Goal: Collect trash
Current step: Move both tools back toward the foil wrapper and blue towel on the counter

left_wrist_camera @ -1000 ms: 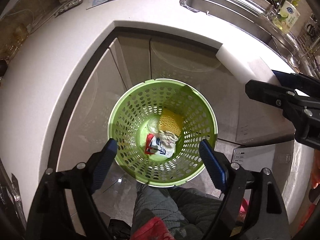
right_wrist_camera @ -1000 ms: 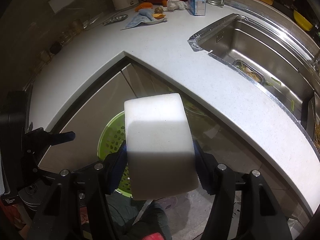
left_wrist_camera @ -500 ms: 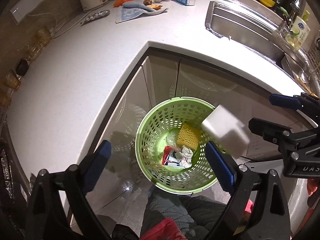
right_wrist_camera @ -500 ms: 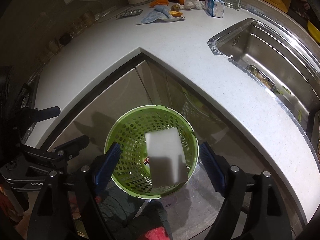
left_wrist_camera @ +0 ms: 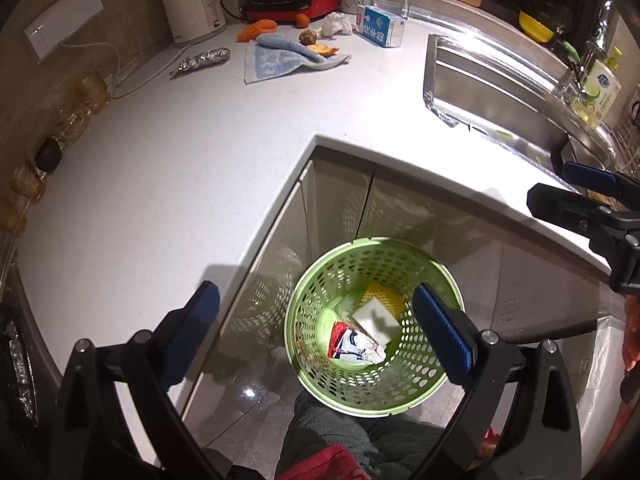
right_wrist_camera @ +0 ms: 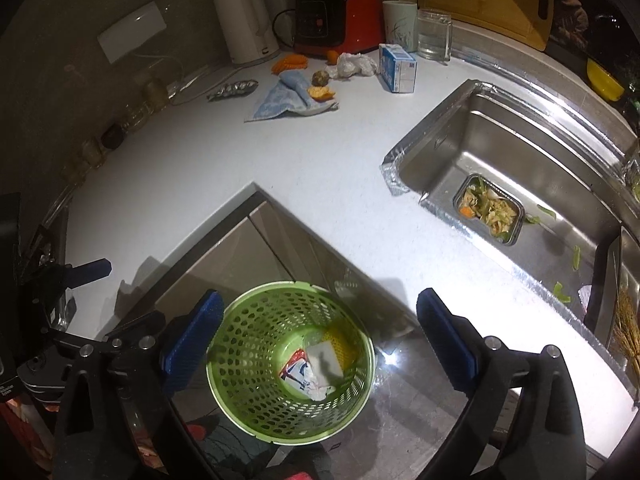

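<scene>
A green perforated basket (left_wrist_camera: 316, 288) stands on the floor below the counter corner; it also shows in the right wrist view (right_wrist_camera: 248, 308). Inside lie a white block (left_wrist_camera: 374, 320), a yellow sponge (left_wrist_camera: 386, 294) and a red-and-white wrapper (left_wrist_camera: 352, 346); the white block (right_wrist_camera: 325, 362) and the wrapper (right_wrist_camera: 296, 372) show in the right wrist view too. My left gripper (left_wrist_camera: 316, 336) is open and empty above the basket. My right gripper (right_wrist_camera: 318, 336) is open and empty above it. More trash lies far on the counter: a crumpled tissue (right_wrist_camera: 354, 65), foil (right_wrist_camera: 232, 90), orange peel (right_wrist_camera: 320, 93).
A white L-shaped counter (left_wrist_camera: 180, 168) wraps the corner. A steel sink (right_wrist_camera: 520, 160) holds a tray of food scraps (right_wrist_camera: 490, 210). At the back stand a kettle (right_wrist_camera: 244, 24), a red appliance (right_wrist_camera: 340, 20), a milk carton (right_wrist_camera: 396, 68), a glass (right_wrist_camera: 434, 34) and a blue cloth (right_wrist_camera: 286, 98).
My right gripper opened and let go of the white block, which fell into the basket. Both grippers rose higher above the basket.
</scene>
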A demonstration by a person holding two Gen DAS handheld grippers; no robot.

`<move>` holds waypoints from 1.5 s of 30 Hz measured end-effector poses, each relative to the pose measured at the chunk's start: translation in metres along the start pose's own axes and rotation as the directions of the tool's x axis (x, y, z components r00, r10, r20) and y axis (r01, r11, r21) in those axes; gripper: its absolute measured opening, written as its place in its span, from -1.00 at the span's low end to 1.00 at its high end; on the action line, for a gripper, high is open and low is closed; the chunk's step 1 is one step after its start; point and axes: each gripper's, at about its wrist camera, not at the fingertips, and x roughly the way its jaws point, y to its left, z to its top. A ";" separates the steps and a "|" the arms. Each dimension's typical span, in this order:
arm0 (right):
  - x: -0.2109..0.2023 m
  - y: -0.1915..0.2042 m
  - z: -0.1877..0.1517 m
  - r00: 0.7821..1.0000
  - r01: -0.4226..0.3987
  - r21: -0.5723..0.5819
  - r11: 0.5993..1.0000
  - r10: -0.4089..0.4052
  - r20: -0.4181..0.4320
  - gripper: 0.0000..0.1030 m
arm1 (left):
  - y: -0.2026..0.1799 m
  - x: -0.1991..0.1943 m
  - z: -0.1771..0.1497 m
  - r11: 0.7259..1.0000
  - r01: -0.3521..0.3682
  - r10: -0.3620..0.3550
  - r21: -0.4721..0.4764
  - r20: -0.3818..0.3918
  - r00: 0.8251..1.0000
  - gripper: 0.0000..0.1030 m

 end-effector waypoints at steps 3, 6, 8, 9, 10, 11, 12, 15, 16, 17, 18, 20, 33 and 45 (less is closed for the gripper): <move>0.004 -0.001 0.023 1.000 0.011 0.007 1.000 -0.011 0.017 0.91 | 0.012 0.000 0.024 1.000 0.001 -0.001 0.003 0.035 0.999 0.85; 0.013 0.001 0.047 0.999 0.016 0.007 1.000 -0.016 0.030 0.91 | 0.027 0.007 0.050 1.000 -0.014 0.014 0.016 0.051 0.999 0.85; 0.022 0.002 0.064 0.999 0.019 0.007 1.000 -0.019 0.036 0.91 | 0.038 0.014 0.068 1.000 -0.022 0.021 0.018 0.058 0.998 0.85; 0.027 0.003 0.072 0.999 0.021 0.009 1.000 -0.021 0.040 0.91 | 0.045 0.019 0.078 1.000 -0.026 0.025 0.017 0.062 0.998 0.85; 0.032 0.004 0.080 0.999 0.019 0.011 1.000 -0.019 0.044 0.91 | 0.052 0.022 0.086 0.999 -0.029 0.028 0.016 0.066 0.997 0.85; 0.037 0.005 0.089 0.999 0.018 0.014 1.000 -0.018 0.046 0.91 | 0.059 0.027 0.095 0.999 -0.034 0.033 0.014 0.071 0.997 0.85; 0.043 0.005 0.098 0.999 0.018 0.016 1.000 -0.018 0.047 0.91 | 0.067 0.033 0.106 0.999 -0.040 0.039 0.010 0.076 0.996 0.85; 0.062 0.009 0.123 0.999 0.016 0.017 1.000 -0.016 0.046 0.91 | 0.089 0.050 0.134 0.998 -0.055 0.055 -0.001 0.086 0.995 0.85; 0.069 0.011 0.131 0.999 0.015 0.016 1.000 -0.015 0.044 0.91 | 0.096 0.057 0.144 0.998 -0.061 0.062 -0.006 0.092 0.994 0.85; 0.076 0.012 0.139 0.999 0.013 0.014 1.000 -0.014 0.041 0.91 | 0.104 0.064 0.154 0.998 -0.067 0.067 -0.010 0.097 0.993 0.85; 0.082 0.013 0.146 0.999 0.012 0.011 1.000 -0.012 0.039 0.91 | 0.111 0.072 0.163 0.997 -0.074 0.075 -0.014 0.098 0.992 0.85; 0.097 0.016 0.162 0.999 0.010 0.005 1.000 -0.010 0.031 0.91 | 0.125 0.089 0.181 0.996 -0.085 0.087 -0.022 0.091 0.992 0.85; 0.190 0.043 0.257 1.000 -0.016 -0.017 1.000 0.016 0.007 0.91 | 0.210 0.163 0.264 0.943 -0.061 0.068 -0.328 0.011 0.998 0.85; 0.237 0.035 0.316 1.000 0.004 0.005 1.000 -0.004 0.014 0.91 | 0.243 0.221 0.317 0.585 -0.123 0.010 -0.801 -0.145 0.989 0.85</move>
